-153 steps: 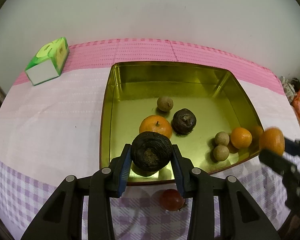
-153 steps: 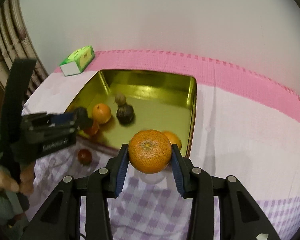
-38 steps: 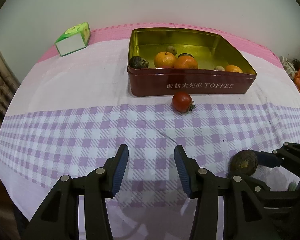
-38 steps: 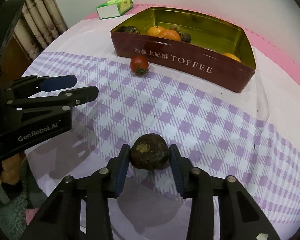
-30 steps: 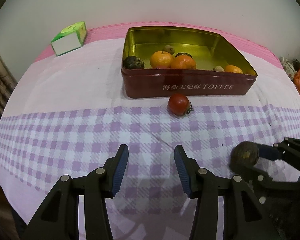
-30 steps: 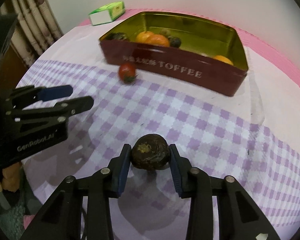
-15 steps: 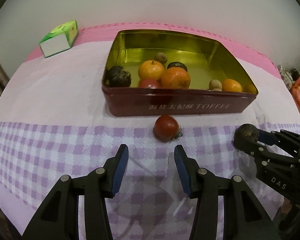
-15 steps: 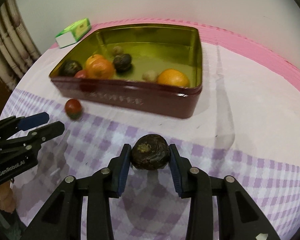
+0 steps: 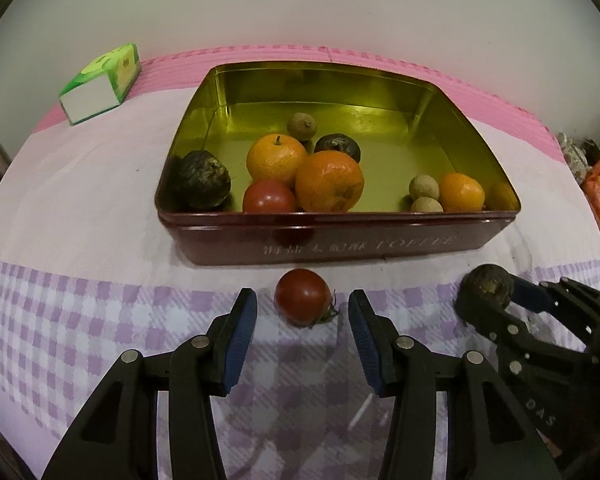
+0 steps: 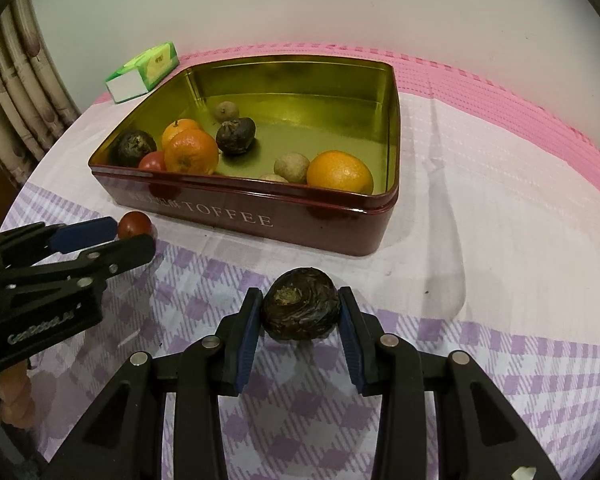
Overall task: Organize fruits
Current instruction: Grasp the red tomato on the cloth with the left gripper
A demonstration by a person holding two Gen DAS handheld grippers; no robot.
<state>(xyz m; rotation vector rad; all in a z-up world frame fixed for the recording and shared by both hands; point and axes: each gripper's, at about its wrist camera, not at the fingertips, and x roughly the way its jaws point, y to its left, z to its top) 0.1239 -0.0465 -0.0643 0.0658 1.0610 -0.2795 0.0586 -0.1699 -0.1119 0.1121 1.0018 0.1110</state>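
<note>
A red tomato [image 9: 302, 297] lies on the checked cloth just in front of the dark red toffee tin [image 9: 340, 240]. My left gripper [image 9: 302, 312] stands open around it, blue pads on either side and clear of its skin. My right gripper [image 10: 299, 312] is shut on a dark wrinkled fruit [image 10: 300, 309], held above the cloth in front of the tin [image 10: 260, 216]. In the left wrist view that fruit [image 9: 486, 285] shows at the right. In the tin lie oranges [image 9: 329, 181], a second tomato [image 9: 269, 197], dark fruits [image 9: 202, 179] and small brown fruits [image 9: 423, 188].
A green and white carton [image 9: 100, 84] lies on the pink cloth at the back left. A white wall stands close behind the table. Curtains [image 10: 16, 92] hang at the left. A person's fingers [image 10: 12, 400] hold the left gripper's handle.
Both grippers have come closer to the tin. The loose tomato now sits between my left gripper's open fingers. The right gripper still holds the dark fruit.
</note>
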